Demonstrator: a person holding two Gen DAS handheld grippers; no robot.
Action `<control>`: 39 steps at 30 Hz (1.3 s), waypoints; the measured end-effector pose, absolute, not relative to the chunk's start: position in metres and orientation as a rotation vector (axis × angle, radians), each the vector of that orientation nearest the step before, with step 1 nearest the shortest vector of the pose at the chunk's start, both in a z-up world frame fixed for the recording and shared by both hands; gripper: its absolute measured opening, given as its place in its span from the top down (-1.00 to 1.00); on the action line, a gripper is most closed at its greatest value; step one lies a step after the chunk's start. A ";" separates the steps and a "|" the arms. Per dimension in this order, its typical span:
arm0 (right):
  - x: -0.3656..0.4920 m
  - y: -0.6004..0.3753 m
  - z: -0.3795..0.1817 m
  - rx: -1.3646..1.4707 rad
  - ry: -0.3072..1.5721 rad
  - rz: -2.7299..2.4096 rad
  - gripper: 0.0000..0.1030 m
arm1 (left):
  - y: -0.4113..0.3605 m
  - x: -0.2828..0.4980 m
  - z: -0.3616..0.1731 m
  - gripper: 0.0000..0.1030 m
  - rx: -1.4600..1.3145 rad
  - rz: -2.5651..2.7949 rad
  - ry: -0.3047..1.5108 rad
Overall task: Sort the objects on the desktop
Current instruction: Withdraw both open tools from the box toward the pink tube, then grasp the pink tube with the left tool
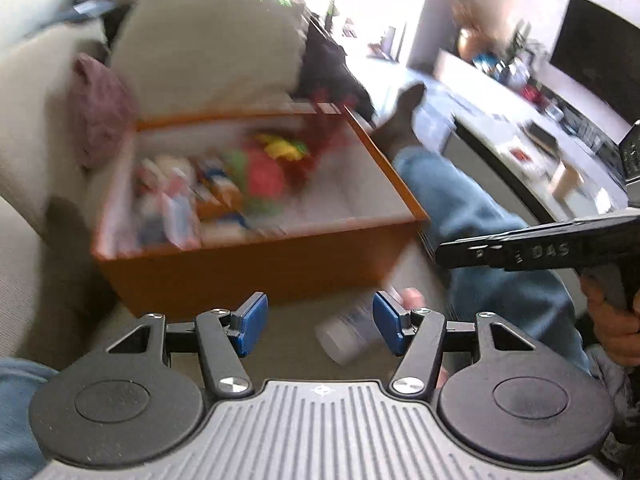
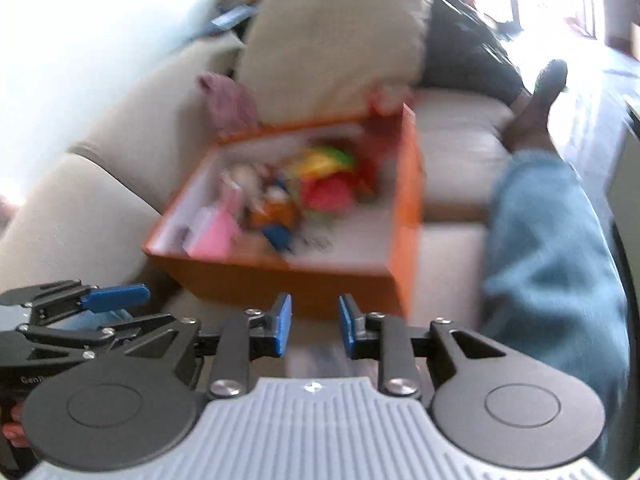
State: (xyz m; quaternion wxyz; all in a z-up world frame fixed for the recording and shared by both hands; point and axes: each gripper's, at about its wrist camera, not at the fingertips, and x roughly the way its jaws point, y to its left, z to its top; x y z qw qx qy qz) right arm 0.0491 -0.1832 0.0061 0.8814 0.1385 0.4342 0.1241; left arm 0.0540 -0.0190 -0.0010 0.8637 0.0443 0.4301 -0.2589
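An orange box [image 1: 240, 272] with a white inside sits on the beige sofa [image 1: 24, 272] and holds several blurred, colourful toys [image 1: 260, 176]. My left gripper [image 1: 320, 324] stands open just in front of the box. A pale bottle [image 1: 348, 336] lies on the seat close to its right pad, not pinched. My right gripper [image 2: 315, 325] is also in front of the box [image 2: 280, 280], its blue pads a narrow gap apart with nothing gripped between them. Its black finger [image 1: 520, 248] shows side-on in the left wrist view. The left gripper's blue pad [image 2: 116, 298] shows in the right wrist view.
A big beige cushion [image 1: 208, 40] and a pink cloth [image 1: 100, 108] lie behind the box. A person's leg in blue jeans [image 1: 480, 220] with a dark sock [image 1: 404, 116] stretches along the box's right side. A cluttered white unit [image 1: 520, 128] and a TV [image 1: 600, 64] stand at right.
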 end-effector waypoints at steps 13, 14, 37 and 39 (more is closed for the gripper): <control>0.035 -0.211 -0.090 0.405 1.163 0.178 0.53 | -0.107 0.018 -0.082 -0.34 0.270 -0.671 1.114; 0.033 -0.213 -0.091 0.417 1.166 0.180 0.53 | -0.110 0.015 -0.085 -0.34 0.284 -0.668 1.113; 0.035 -0.204 -0.132 0.559 1.271 0.207 0.42 | -0.077 0.031 -0.102 0.32 0.093 -0.663 1.200; 0.035 -0.207 -0.136 0.600 1.267 0.215 0.41 | -0.073 0.032 -0.103 0.31 0.069 -0.668 1.205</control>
